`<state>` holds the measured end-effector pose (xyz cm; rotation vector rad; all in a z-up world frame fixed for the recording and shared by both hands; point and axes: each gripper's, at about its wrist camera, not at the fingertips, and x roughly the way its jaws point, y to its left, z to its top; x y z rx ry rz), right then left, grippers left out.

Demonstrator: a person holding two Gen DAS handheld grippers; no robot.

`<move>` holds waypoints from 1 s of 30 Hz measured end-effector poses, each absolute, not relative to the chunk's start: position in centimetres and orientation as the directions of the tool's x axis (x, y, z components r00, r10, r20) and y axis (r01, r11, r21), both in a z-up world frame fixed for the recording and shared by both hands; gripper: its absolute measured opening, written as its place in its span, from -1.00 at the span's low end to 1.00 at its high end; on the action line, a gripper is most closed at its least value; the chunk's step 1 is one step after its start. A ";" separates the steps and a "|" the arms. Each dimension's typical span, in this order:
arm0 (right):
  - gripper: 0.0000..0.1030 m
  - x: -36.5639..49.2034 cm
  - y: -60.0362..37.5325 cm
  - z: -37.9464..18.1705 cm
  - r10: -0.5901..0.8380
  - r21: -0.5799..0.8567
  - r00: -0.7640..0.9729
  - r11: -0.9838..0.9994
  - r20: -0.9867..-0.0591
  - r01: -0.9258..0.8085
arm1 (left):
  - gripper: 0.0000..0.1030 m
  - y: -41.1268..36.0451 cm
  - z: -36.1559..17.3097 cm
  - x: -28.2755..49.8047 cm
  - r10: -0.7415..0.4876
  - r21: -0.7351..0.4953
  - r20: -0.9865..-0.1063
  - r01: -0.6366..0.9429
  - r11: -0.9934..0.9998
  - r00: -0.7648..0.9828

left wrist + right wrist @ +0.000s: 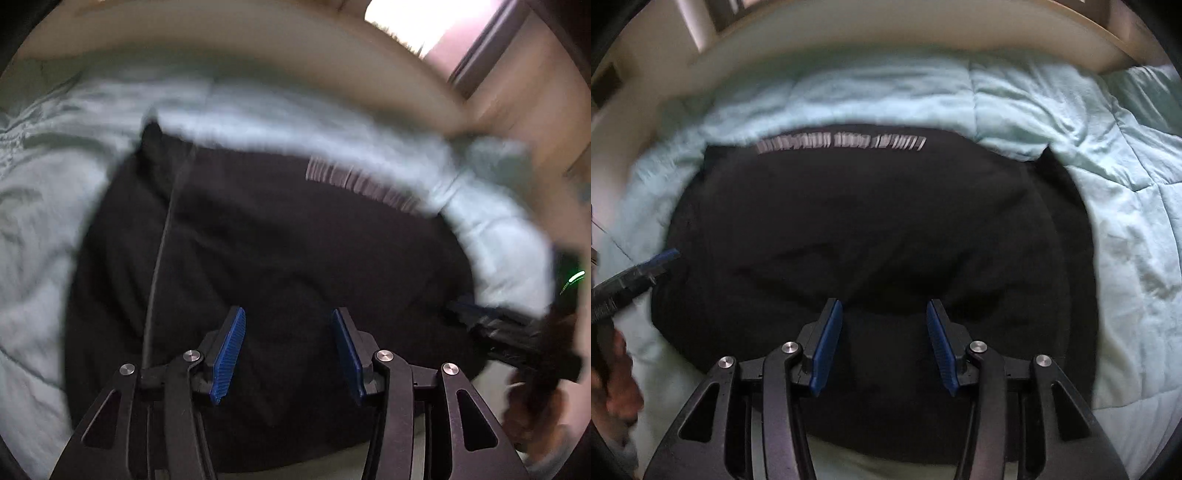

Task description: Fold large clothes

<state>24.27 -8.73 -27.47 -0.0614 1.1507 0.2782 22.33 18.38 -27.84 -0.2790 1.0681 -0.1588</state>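
A large black garment [280, 266] with a line of pale print [362, 184] along its far edge lies spread on a pale mint quilt [44, 229]. My left gripper [288, 354] hovers over its near part, blue pads apart, nothing between them. In the right wrist view the same black garment [871, 236] fills the middle, its print [842, 144] at the far edge. My right gripper [884, 347] stands open above it, holding nothing. The left gripper [655, 264] shows at the left edge of that view, over the garment's left border. The right gripper's dark body [517, 336] appears blurred at the right of the left wrist view.
The quilt [1126, 229] spreads wide around the garment, with a broad stretch to the right. A pale curved bed frame [849, 33] bounds the far side. A hand [617, 380] holds the left gripper. A bright window [424, 14] lies beyond the bed.
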 end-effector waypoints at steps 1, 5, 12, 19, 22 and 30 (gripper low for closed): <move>-0.03 24.4 -8.1 -28.9 0.164 0.067 0.374 0.963 -0.913 -0.260 | 0.00 18.3 -29.0 22.4 -0.246 -0.292 -0.849 -0.027 0.956 0.467; -0.04 25.0 -8.6 -30.5 0.190 0.111 0.341 0.965 -0.921 -0.238 | 0.00 19.4 -30.2 23.9 -0.276 -0.337 -0.855 -0.066 0.939 0.438; 0.18 29.0 -8.3 -23.8 0.290 0.195 0.391 0.944 -0.873 -0.267 | 0.01 20.4 -24.1 25.9 -0.341 -0.411 -0.782 -0.022 0.911 0.521; 0.19 38.0 -7.4 -30.7 0.254 0.227 0.269 0.966 -0.929 -0.128 | 0.02 22.6 -30.4 30.9 -0.304 -0.419 -0.846 -0.194 0.887 0.438; 0.19 38.1 -7.1 -31.9 0.247 0.218 0.268 0.967 -0.931 -0.133 | 0.02 22.6 -31.1 31.2 -0.302 -0.414 -0.849 -0.189 0.890 0.434; 0.24 33.0 -13.2 -26.4 0.344 0.319 0.359 0.939 -0.867 -0.131 | 0.02 24.9 -26.6 27.5 -0.338 -0.445 -0.806 -0.121 0.887 0.486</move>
